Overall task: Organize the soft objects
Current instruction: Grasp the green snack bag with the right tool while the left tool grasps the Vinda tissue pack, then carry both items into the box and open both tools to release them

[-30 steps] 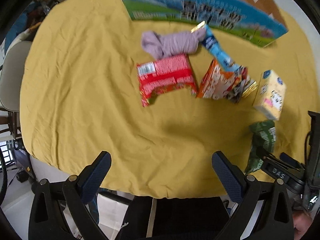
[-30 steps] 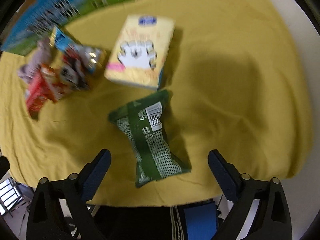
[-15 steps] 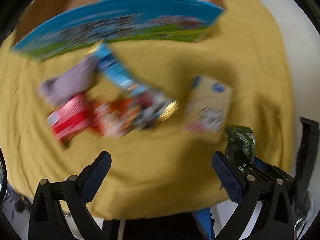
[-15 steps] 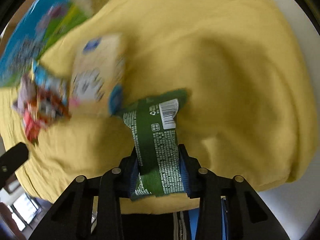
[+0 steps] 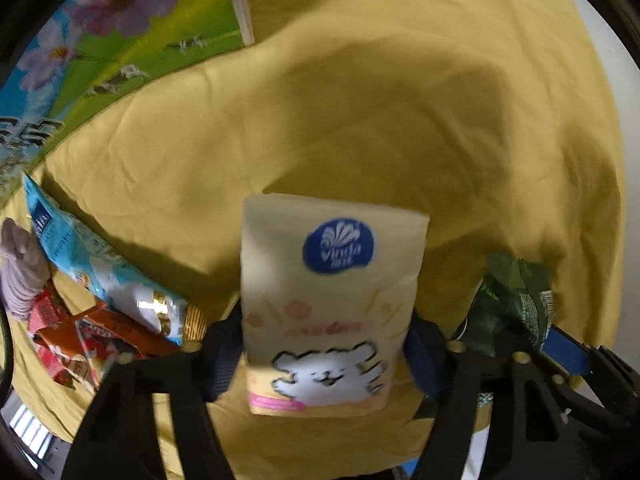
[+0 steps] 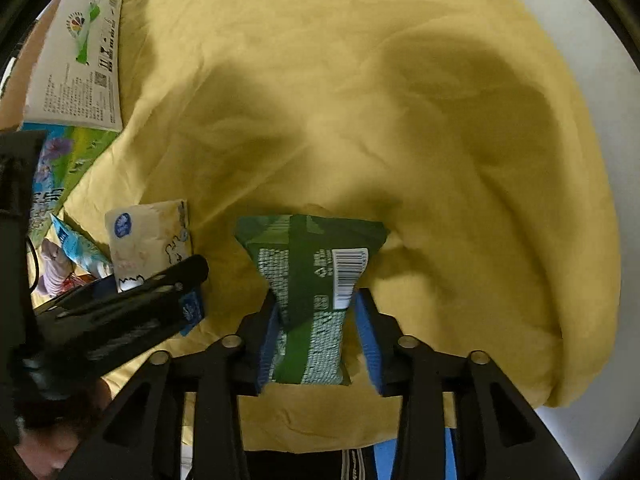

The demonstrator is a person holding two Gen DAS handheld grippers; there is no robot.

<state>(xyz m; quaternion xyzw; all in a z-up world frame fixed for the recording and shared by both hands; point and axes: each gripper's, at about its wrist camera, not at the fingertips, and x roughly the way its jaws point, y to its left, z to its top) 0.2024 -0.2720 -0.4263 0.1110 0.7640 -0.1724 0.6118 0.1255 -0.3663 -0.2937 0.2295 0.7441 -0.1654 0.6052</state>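
**Tissue pack and green packet, each held in one hand-held gripper**

Tissue pack (image 5: 332, 304), pale yellow with a blue round logo and a white cartoon animal, sits between the two fingers of the left hand-held gripper (image 5: 324, 356). The blue pads press on its lower part from both sides, so this gripper is closed on the pack. The pack stands out forward from the fingers, above the yellow cloth (image 5: 400, 120) that covers the counter.

The right hand-held gripper (image 6: 318, 344) is closed on a green packet (image 6: 312, 272). Its blue pads (image 6: 268, 340) squeeze the narrow lower part of the packet, and the wider top part, with a white barcode label, spreads out beyond the fingertips. In the left wrist view the same green packet (image 5: 516, 300) is just to the right of the left gripper.

To the left of the left gripper, near it, lies a small heap on the cloth: a light blue packet (image 5: 100, 264), an orange packet (image 5: 124, 332), a red packet (image 5: 48, 340) and a pale purple soft thing (image 5: 20, 272). They touch or overlap each other. Farther forward and to the left stands a cardboard box (image 5: 120, 40) with a printed picture of flowers, grass and sky on its side.

In the right wrist view the left gripper with the tissue pack (image 6: 148, 240) is just to the left of the right gripper.
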